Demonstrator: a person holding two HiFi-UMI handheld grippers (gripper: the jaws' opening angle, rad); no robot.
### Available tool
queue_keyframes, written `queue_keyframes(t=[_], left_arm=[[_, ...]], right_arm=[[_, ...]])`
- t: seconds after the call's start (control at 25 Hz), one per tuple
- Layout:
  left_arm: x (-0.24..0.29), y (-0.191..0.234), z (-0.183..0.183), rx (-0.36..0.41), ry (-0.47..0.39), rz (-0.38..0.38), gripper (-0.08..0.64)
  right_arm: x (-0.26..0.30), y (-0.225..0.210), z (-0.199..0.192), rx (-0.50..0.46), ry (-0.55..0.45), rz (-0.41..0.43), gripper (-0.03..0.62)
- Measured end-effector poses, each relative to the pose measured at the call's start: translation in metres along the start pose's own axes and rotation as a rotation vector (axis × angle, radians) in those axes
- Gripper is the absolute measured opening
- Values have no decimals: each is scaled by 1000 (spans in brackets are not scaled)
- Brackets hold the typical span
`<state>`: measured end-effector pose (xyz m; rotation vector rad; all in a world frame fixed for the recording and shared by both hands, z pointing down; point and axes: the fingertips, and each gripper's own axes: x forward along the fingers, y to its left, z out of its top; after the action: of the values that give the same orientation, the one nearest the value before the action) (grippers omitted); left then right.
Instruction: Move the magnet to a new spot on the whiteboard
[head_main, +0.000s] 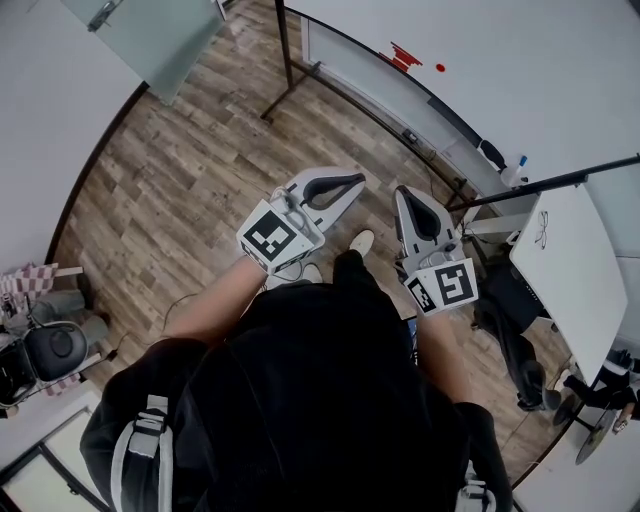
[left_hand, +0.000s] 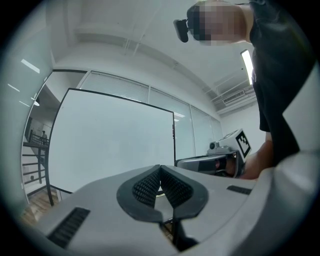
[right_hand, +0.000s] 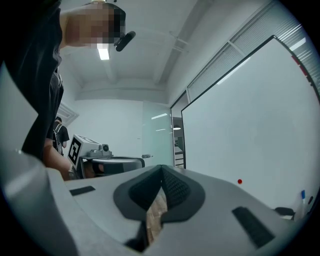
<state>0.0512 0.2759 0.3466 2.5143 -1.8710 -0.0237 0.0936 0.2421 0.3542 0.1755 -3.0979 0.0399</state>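
Observation:
The magnet is a small red dot on the whiteboard at the top right of the head view, with a red mark to its left. It also shows low on the whiteboard as the magnet in the right gripper view. My left gripper and right gripper are held side by side over the wooden floor, well short of the board. Both are shut and empty: left gripper, right gripper. The whiteboard fills the left gripper view, where no magnet shows.
The board's tray holds a black eraser and a blue-capped marker. A white table stands at the right, with dark bags on the floor beside it. The board's stand leg reaches the floor. A black bag lies at the left.

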Motion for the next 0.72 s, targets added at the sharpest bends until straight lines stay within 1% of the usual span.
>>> queue_keyframes(t=[0.32, 0.44, 0.6, 0.72], left_arm=[[29, 44, -5, 17, 9, 31, 5], [45, 65, -4, 26, 9, 40, 5], [71, 97, -5, 22, 56, 65, 5], [97, 116, -2, 25, 42, 65, 5]], right_arm=[[41, -43, -6, 9, -18, -1, -5], [61, -67, -7, 13, -23, -6, -5], [86, -103, -2, 6, -25, -1, -5], [100, -132, 1, 4, -22, -1, -5]])
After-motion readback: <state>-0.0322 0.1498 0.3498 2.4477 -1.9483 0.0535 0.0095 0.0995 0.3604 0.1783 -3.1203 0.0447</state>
